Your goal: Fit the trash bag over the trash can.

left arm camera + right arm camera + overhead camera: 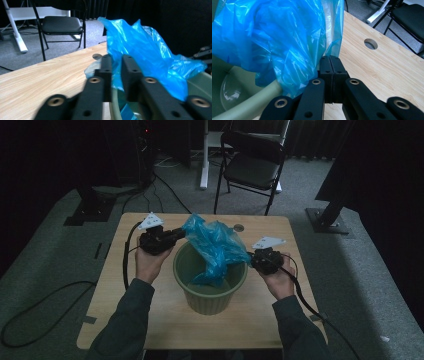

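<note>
**Three cameras, one shared bin**

The high view looks forward and down from above the person's edge of the tabletop [150,320], taking in the whole top and the floor beyond. The left claw [116,72] view sits low and close, looking along its jaws across the tabletop toward the far edge and a black chair [61,25]. The right claw [329,67] view looks closely along its own jaws. All three share the blue bag [215,245] and green bin [210,295].
</note>
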The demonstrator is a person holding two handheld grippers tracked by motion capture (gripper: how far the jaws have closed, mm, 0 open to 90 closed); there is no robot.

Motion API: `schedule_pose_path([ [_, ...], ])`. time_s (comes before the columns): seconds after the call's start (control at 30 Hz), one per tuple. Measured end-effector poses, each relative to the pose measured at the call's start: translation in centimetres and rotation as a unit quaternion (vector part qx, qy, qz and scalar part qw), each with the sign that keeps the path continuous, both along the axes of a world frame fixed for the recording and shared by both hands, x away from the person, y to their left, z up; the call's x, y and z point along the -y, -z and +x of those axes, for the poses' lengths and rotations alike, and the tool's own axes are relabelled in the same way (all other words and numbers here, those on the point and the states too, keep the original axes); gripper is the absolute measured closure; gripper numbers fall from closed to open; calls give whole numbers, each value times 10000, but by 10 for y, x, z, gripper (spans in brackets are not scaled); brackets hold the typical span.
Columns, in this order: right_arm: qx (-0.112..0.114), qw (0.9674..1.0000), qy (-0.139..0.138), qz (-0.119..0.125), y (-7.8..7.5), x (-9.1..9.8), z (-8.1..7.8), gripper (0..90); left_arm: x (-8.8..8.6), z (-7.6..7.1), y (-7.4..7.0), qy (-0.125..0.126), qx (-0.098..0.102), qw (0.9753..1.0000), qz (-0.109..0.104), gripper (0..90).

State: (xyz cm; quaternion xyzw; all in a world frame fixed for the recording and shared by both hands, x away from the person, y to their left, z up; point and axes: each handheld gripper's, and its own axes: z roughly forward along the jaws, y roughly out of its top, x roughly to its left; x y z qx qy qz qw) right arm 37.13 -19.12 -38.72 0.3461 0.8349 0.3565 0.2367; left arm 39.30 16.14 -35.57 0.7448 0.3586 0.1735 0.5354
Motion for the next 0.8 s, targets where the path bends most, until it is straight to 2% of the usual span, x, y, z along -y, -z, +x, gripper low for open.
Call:
schedule_pose_path([
  [0.07,-9,10000,2,1,1,0,0,900,-1,-4,1,40,25,10000,59,900],
  [0.4,-43,10000,25,3,2,1,1,900,-10,-32,14,200,111,9995,237,900],
  [0.57,-56,10000,63,21,3,6,0,900,-25,-54,24,227,124,9992,319,900],
  [0.8,-40,9999,74,73,-1,7,0,900,-29,-77,35,298,184,9978,558,900],
])
